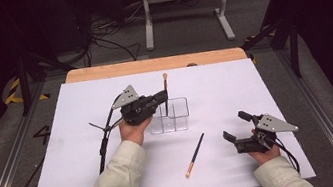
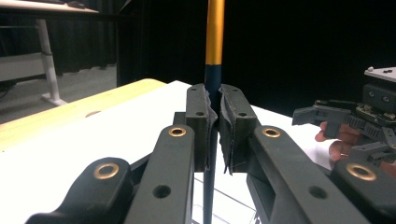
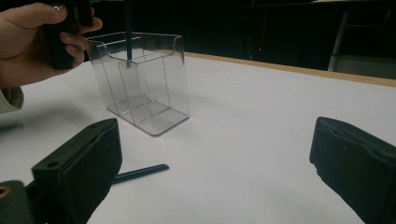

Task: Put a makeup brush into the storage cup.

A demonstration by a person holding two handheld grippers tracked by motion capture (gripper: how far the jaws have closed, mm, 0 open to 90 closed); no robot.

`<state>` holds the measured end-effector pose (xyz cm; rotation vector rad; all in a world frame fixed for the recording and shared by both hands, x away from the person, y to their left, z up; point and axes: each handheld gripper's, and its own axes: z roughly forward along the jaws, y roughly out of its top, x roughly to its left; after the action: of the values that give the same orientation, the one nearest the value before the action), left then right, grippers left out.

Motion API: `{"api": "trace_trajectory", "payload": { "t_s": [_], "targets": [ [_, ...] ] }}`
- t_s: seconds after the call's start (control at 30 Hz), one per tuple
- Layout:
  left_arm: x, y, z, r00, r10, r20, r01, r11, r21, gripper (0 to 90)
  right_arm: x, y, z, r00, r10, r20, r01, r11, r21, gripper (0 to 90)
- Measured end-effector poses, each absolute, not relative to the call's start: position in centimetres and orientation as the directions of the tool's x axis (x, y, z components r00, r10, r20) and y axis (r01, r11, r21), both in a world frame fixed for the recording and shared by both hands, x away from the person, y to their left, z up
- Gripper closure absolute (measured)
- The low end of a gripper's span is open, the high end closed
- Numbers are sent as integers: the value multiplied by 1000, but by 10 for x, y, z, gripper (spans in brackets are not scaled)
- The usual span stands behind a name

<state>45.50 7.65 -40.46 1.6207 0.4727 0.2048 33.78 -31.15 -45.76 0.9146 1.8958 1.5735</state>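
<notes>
My left gripper (image 1: 164, 96) (image 2: 213, 93) is shut on a thin stick (image 1: 165, 86) (image 2: 215, 37), dark blue below and yellow above. It holds the stick nearly upright, and the lower end reaches down into a clear plastic holder (image 1: 172, 116) (image 3: 140, 79) with two compartments. Which compartment it enters I cannot tell. A second stick (image 1: 194, 156) (image 3: 140, 172) of the same kind lies flat on the white sheet in front of the holder. My right gripper (image 1: 235, 125) (image 3: 215, 130) rests low at the front right, jaws open and nothing between them.
The white sheet (image 1: 234, 88) covers a wooden table whose far edge (image 1: 155, 65) shows bare. Cables trail off the left gripper across the sheet (image 1: 104, 144). Beyond the table are a dark floor and a white frame (image 1: 186, 4).
</notes>
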Motion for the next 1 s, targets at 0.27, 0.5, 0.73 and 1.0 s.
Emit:
{"api": "trace_trajectory", "payload": {
  "t_s": [0.27, 0.5, 0.73, 1.0],
  "targets": [
    [455, 77, -408, 899, 414, -144, 186, -61, 981, 824, 338, -310, -458, -640, 768, 29, 176, 111, 978, 9],
    [455, 79, -408, 898, 403, -176, 209, -39, 977, 762, 338, -312, -457, -645, 761, 70, 204, 84, 975, 3],
    [451, 85, -401, 899, 377, -224, 247, -12, 969, 310, 337, -311, -457, -651, 756, 72, 210, 88, 974, 2],
    [435, 108, -387, 897, 385, -214, 249, -42, 968, 143, 336, -313, -451, -666, 740, 92, 225, 82, 971, 0]
  ]
}}
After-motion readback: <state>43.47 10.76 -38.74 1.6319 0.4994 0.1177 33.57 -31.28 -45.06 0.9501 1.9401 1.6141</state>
